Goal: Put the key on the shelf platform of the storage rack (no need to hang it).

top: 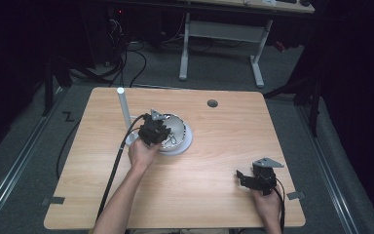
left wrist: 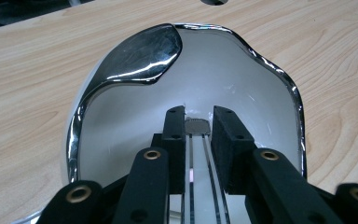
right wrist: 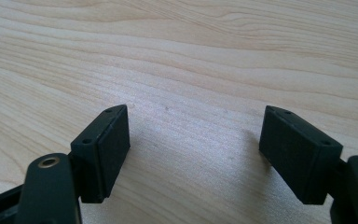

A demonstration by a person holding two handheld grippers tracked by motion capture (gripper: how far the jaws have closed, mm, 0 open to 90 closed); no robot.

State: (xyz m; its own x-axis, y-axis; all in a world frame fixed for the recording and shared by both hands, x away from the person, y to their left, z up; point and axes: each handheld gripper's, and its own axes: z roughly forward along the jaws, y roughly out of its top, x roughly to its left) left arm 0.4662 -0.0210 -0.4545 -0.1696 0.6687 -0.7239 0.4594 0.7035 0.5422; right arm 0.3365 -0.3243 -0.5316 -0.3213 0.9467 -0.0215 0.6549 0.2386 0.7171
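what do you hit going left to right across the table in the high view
white upright post → left gripper reaching into the white bowl-shaped dish → round hole in the tabletop → right gripper, open above bare wood near the table's right front corner

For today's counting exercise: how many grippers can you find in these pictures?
2. The left gripper reaches into the white bowl; the right gripper rests near the table's front right corner.
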